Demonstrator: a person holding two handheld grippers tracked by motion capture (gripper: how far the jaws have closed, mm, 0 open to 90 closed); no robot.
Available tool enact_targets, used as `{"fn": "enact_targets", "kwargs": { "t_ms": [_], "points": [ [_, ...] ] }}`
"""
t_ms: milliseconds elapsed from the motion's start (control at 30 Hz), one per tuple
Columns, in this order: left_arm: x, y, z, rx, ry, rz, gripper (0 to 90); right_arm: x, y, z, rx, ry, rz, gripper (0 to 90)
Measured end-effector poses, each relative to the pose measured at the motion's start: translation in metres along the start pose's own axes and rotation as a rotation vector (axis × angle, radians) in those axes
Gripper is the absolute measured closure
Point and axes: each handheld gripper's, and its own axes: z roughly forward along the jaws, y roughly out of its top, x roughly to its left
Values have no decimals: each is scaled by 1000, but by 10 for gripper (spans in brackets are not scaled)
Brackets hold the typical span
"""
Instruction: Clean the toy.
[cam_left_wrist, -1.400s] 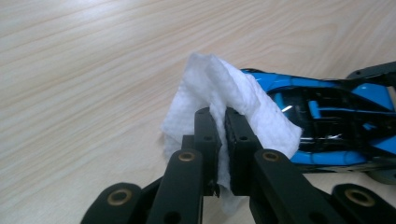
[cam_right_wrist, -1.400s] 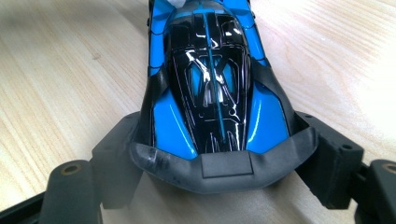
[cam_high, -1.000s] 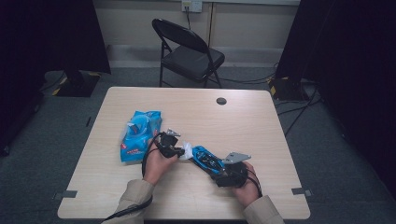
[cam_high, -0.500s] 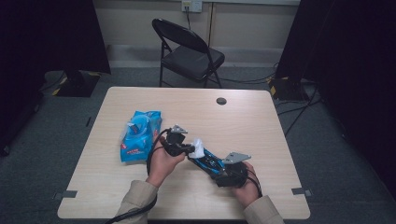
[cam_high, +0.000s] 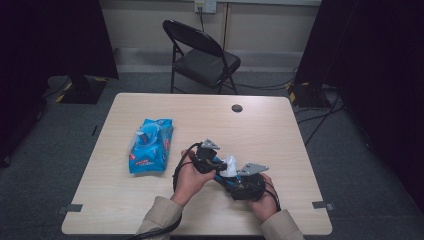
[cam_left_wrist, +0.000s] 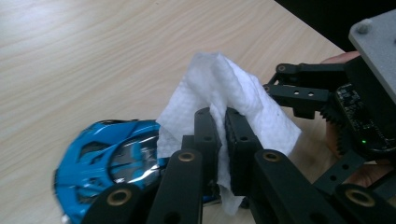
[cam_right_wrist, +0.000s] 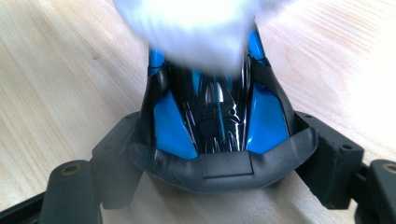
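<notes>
Wipe (cam_left_wrist: 224, 88) pinched in left gripper (cam_left_wrist: 223, 121) touches toy car (cam_right_wrist: 217, 116) clamped by right gripper (cam_right_wrist: 219, 158).

Between my right gripper (cam_right_wrist: 224, 154)'s jaws sits the toy car (cam_right_wrist: 215, 116), its length running away from them over the table (cam_high: 280, 125). My left gripper (cam_left_wrist: 219, 130)'s jaws pinch the wipe (cam_left_wrist: 229, 88), which lies on the car's far end. Off to the outer side of my left jaws, well apart, lies the wipes packet (cam_high: 150, 145). Beyond the table's far edge stands a folding chair (cam_high: 202, 57).
</notes>
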Motion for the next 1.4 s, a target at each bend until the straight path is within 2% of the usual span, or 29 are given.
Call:
{"fn": "enact_targets", "kwargs": {
  "t_ms": [300,367,400,433,533,700,933,1033,1167,1400],
  "points": [
    [-20,1,27,45,-18,52,851,0,0,0,1,0,1,240],
    [-23,1,32,77,25,85,851,0,0,0,1,0,2,241],
    [-23,1,33,86,29,90,851,0,0,0,1,0,2,240],
    [-23,1,36,77,28,79,851,0,0,0,1,0,2,241],
    [-20,1,35,81,24,81,852,0,0,0,1,0,1,241],
    [-13,3,33,74,41,65,852,0,0,0,0,0,1,241],
    [-3,6,30,66,61,64,852,0,0,0,0,1,-1,242],
    [0,8,28,67,100,86,852,0,0,0,0,2,-1,241],
    [8,8,27,60,101,68,852,0,0,0,0,2,-2,241],
    [19,7,29,54,127,49,852,0,0,0,0,2,-2,242]
  ]
}}
